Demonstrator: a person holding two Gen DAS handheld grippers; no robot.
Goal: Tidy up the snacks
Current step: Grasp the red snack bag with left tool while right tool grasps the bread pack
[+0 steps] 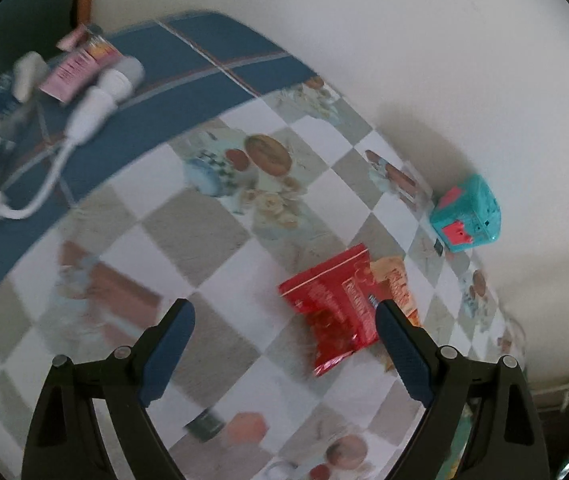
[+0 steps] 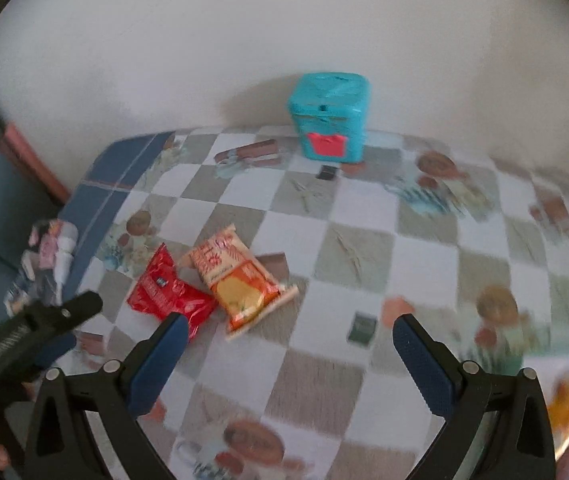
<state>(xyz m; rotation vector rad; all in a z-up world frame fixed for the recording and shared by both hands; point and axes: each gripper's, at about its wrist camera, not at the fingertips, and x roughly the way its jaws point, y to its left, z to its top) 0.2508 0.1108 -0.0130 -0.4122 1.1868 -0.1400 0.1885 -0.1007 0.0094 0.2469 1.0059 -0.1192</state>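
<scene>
Two crinkly foil snack packets (image 2: pixel 208 284), boxy teal container (image 2: pixel 330 116), glossy checkered tablecloth (image 2: pixel 364 248), both hand-held grippers (image 1: pixel 284 316) (image 2: pixel 286 330) spread apart

Two snack packets mid-table, box at the back wall.

From my right-hand view, the two packets lie side by side and touching on the tablecloth (image 2: pixel 324 220): one snack packet (image 2: pixel 168 294) to the left, the other packet (image 2: pixel 240 280) to its right. Well behind them, the box (image 2: pixel 330 116) stands against the wall. Far left, at the table's edge, sits a clutter of small items (image 2: pixel 50 256).
</scene>
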